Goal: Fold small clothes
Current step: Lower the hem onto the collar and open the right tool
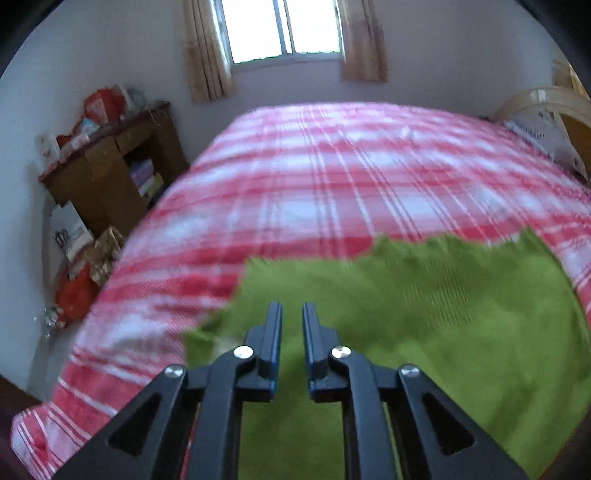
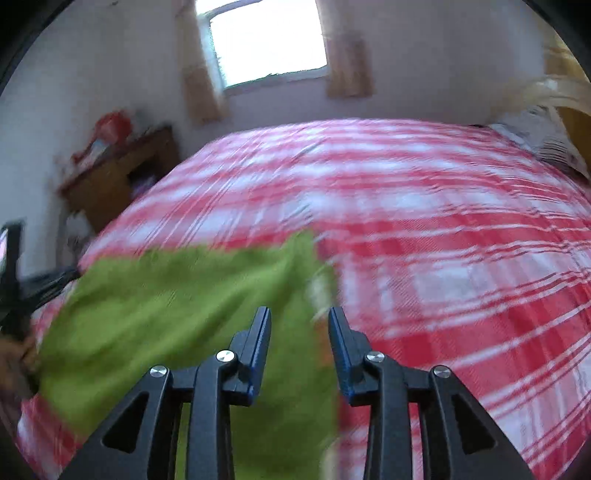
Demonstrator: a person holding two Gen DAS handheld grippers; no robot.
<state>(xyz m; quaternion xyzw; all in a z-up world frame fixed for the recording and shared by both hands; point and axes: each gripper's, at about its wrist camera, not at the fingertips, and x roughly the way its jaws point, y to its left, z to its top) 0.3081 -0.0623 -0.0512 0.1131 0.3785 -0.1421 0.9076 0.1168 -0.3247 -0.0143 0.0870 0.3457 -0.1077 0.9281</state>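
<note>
Bed (image 1: 332,177) with red-white plaid cover fills both views; green garment (image 1: 424,314) lies spread on its near part, below my claws; my left gripper (image 1: 291,314): jaws narrowly parted, nothing pinched; my right gripper (image 2: 300,317): jaws spread wider over garment's right edge, gripping nothing.

Daylight from blown-out window (image 1: 282,27); motion blur throughout, worse right view; fisheye-bent, dark edges.

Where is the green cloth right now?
The green cloth lies on the near part of the red-and-white checked bed, under both pairs of fingers: low and right in the left view, low and left in the right view.
</note>
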